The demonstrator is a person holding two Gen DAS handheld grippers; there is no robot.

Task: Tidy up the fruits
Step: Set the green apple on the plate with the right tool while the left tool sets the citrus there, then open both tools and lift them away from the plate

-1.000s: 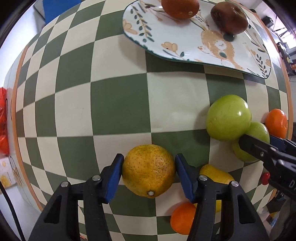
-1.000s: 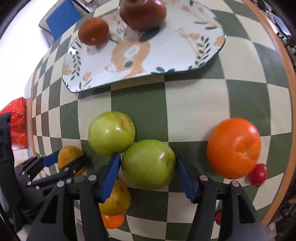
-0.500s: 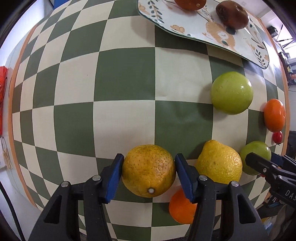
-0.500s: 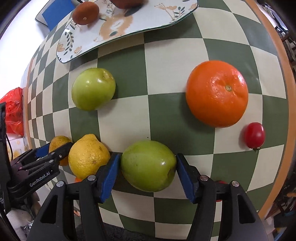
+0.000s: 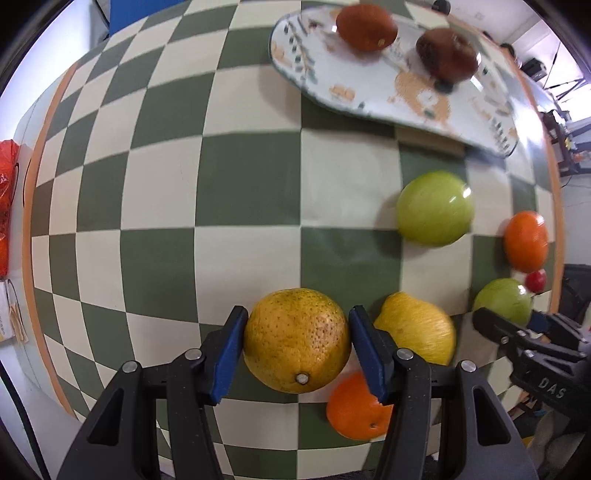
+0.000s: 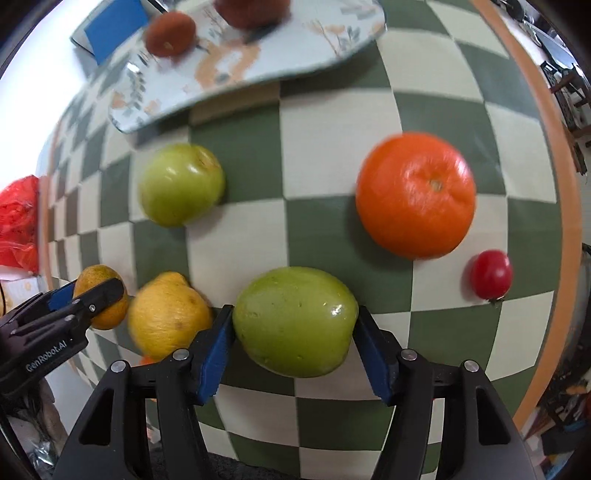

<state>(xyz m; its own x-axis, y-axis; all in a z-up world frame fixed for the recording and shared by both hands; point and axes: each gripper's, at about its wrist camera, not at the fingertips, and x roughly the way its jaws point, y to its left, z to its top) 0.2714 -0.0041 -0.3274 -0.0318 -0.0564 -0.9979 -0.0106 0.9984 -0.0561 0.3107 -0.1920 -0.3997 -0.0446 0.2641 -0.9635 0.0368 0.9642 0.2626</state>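
While both views are motion-blurred, the grips read clearly. Far left, red bag [image 6: 18, 221] sits off the edge of the table [image 5: 251, 184], which has a green/cream check cloth. Left hand-held gripper [image 5: 297, 349] is clamped on a yellow-orange citrus [image 5: 297, 339], blue pads touching both its sides, fruit apparently lifted above the cloth. Just right of it: lemon [image 5: 415, 330], with a small orange [image 5: 356, 410] showing below the left gripper's right finger. Next right, loose green apple [image 5: 436, 212] on the cloth, well apart from both grippers. Right hand-held gripper [image 6: 295, 341] is clamped on a second green apple [image 6: 295, 321], pads pressed on both sides; lemon sits just beside its left finger. Right of that: big orange [image 6: 415, 199] on the cloth, cherry tomato [image 6: 491, 275] near it, close to the table's orange edge. Patterned plate [image 5: 369, 88] at the far side carries a dark orange fruit [image 5: 365, 27] and a brown-red fruit [image 5: 447, 55], side by side, apart. Blue object [image 6: 114, 26] lies beyond the plate.
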